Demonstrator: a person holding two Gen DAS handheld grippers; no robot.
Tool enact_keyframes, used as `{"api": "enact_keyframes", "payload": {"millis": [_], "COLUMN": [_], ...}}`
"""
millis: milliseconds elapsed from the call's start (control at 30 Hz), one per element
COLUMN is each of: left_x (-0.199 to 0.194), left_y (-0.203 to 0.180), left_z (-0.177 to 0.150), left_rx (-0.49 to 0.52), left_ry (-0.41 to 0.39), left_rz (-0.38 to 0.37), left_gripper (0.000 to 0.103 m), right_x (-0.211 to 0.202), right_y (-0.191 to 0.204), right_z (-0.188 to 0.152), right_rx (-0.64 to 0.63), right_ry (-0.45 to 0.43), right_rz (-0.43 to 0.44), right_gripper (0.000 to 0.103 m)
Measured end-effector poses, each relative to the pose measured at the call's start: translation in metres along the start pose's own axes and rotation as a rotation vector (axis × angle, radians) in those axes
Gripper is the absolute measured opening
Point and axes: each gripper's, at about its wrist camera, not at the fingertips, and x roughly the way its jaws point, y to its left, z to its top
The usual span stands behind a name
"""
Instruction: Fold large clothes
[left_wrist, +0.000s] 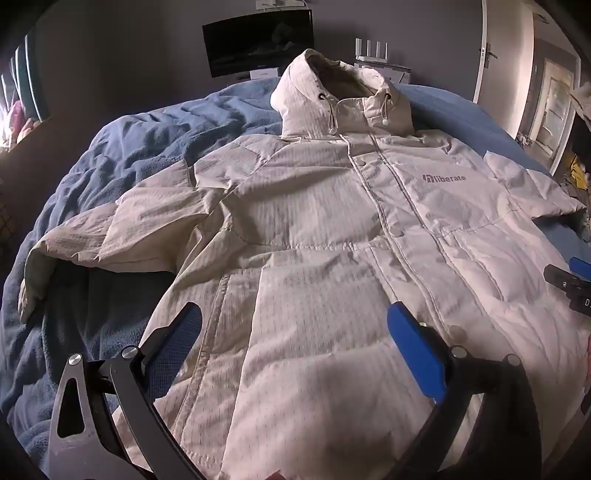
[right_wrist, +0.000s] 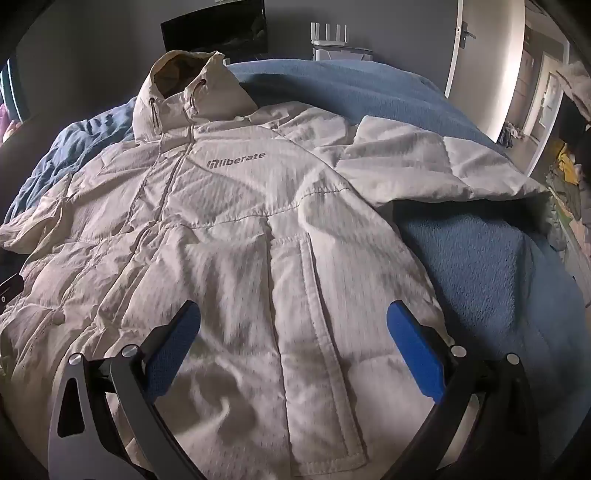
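Closest to each lens are the blue-padded fingers, and both pairs are spread wide with nothing between them: the left gripper (left_wrist: 293, 325) hangs over the lower front of the jacket (left_wrist: 332, 240), and the right gripper (right_wrist: 293, 325) hangs over the same hem area on the side with the pocket flap (right_wrist: 321, 332). Whether either set of pads brushes the fabric, I cannot tell.

Biggest thing in the room is the bed, covered in a rumpled blue blanket (left_wrist: 122, 147), its near edge cut off by the frames. On it the cream hooded jacket lies face up, zipped, hood (left_wrist: 332, 85) toward the far wall, hem toward the grippers. 1 sleeve (left_wrist: 110, 229) stretches out to the jacket's side and its cuff droops over a dark fold of blanket; the other sleeve (right_wrist: 424, 166) runs out toward the door side, its cuff out of view. Grey "liberate" lettering (right_wrist: 236, 159) sits on the chest.

Behind the hood a dark screen (left_wrist: 258, 40) hangs on the grey wall, partly hidden in the right wrist view. Beside it stands a white router with 4 antennas (left_wrist: 371, 51). A white door (right_wrist: 458, 48) shows at the right, and beyond it clutter too blurred to name.

At the right edge of the left wrist view, part of the right gripper's black body pokes in.
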Motion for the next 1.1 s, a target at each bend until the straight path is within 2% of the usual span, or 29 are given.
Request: {"api": "enact_keyframes", "payload": {"millis": [1100], "left_x": [0.009], "left_y": [-0.003], "left_z": [-0.006], "left_rx": [-0.004], "left_ry": [0.021], "left_rz": [-0.008], "left_gripper": [0.097], "right_x": [0.007], "right_y": [-0.003], "right_z": [-0.003], "right_rx": [0.008], "right_ry": [0.022], "right_rz": [0.008], "right_gripper": [0.097]}}
